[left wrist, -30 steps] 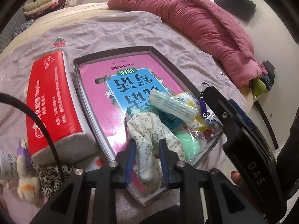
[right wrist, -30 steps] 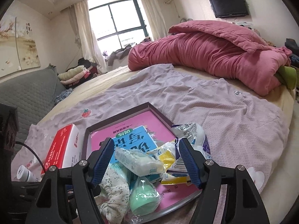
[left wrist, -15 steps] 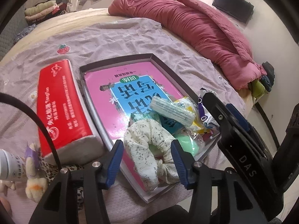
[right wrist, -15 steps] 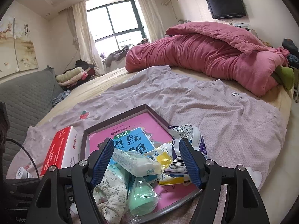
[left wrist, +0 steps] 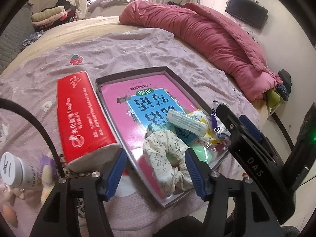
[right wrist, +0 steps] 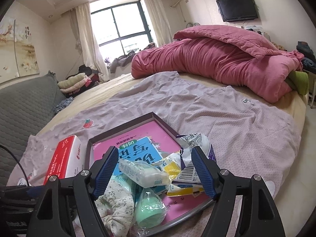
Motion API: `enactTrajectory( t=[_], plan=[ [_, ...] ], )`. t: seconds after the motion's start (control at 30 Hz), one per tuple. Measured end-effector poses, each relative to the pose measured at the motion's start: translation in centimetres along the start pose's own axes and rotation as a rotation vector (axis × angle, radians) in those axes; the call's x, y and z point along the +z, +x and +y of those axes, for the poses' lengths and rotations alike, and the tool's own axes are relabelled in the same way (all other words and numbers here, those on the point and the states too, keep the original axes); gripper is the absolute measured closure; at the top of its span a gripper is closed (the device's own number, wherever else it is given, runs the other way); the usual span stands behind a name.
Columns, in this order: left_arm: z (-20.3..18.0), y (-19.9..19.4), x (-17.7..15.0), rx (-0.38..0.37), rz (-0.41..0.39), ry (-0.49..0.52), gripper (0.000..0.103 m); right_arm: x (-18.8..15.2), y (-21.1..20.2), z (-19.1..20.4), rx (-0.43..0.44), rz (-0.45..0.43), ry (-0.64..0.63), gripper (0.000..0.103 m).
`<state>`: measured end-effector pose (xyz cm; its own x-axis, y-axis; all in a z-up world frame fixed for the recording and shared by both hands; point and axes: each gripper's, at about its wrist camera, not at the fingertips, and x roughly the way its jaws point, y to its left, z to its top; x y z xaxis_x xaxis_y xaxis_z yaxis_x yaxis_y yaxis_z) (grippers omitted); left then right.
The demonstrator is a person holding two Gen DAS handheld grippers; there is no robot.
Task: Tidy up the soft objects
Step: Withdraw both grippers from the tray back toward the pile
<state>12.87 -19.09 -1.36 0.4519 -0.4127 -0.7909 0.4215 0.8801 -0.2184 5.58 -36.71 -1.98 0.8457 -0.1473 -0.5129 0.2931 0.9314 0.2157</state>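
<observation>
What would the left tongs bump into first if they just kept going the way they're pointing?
Most likely the floral scrunchie lying in the tray, straight ahead between the opening left tongs, whose pads aren't touching it. Depth is hard to judge through this lens.

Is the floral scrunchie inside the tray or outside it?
Inside: the floral scrunchie lies on the pink book within the tray, near its front edge.
</observation>
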Motion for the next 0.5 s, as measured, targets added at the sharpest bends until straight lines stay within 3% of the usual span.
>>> enactTrajectory(
  t=[0.5],
  plan=[
    [2.6,-4.8,-0.6,0.023,-0.074,-0.056,0.040,1.0,-2.2,2.4,0.025,-0.064,-0.061,0.025]
  ],
)
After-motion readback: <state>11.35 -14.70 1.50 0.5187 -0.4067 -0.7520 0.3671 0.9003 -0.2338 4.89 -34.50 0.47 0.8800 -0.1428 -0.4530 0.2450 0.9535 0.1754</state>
